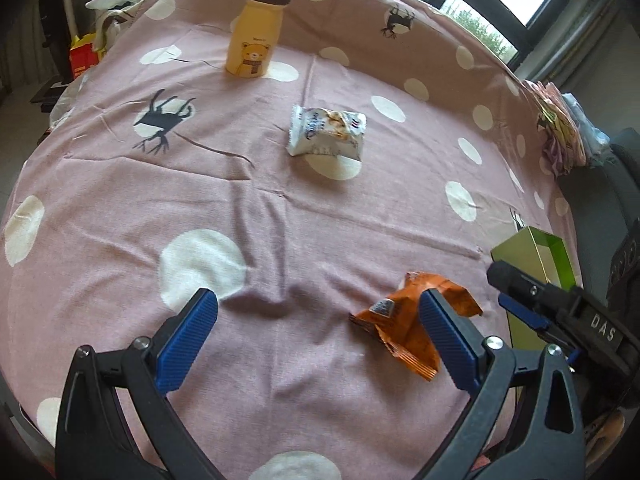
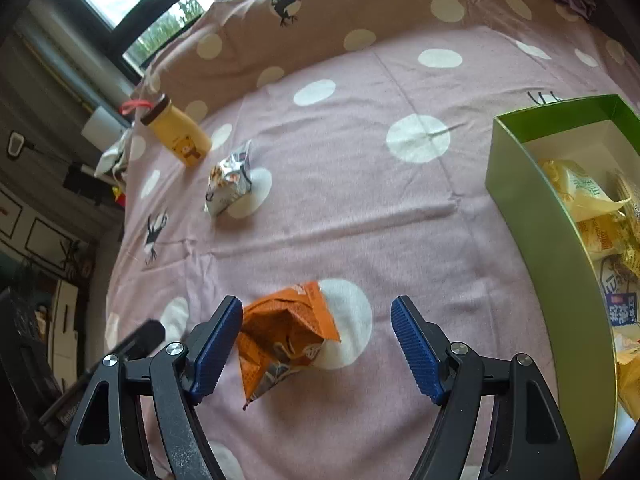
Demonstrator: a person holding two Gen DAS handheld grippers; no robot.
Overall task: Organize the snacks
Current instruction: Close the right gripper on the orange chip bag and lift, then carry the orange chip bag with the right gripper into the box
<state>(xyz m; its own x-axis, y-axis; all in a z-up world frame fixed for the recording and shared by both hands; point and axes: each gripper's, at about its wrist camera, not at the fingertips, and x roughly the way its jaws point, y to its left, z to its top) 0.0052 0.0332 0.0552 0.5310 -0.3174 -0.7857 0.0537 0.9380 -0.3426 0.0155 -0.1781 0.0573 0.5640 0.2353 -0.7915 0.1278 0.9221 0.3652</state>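
An orange snack packet lies crumpled on the pink spotted cloth. My left gripper is open and empty; the packet lies just behind its right finger. My right gripper is open, with the packet between its fingers, close to the left one. It also shows in the left wrist view beside the packet. A silver-white snack packet lies farther back. A green box on the right holds several yellow and white snack packets.
A yellow bear bottle with a brown lid stands at the back of the cloth. A raised cloth-covered ridge runs along the far side. Folded fabrics lie at the right edge. Windows are behind.
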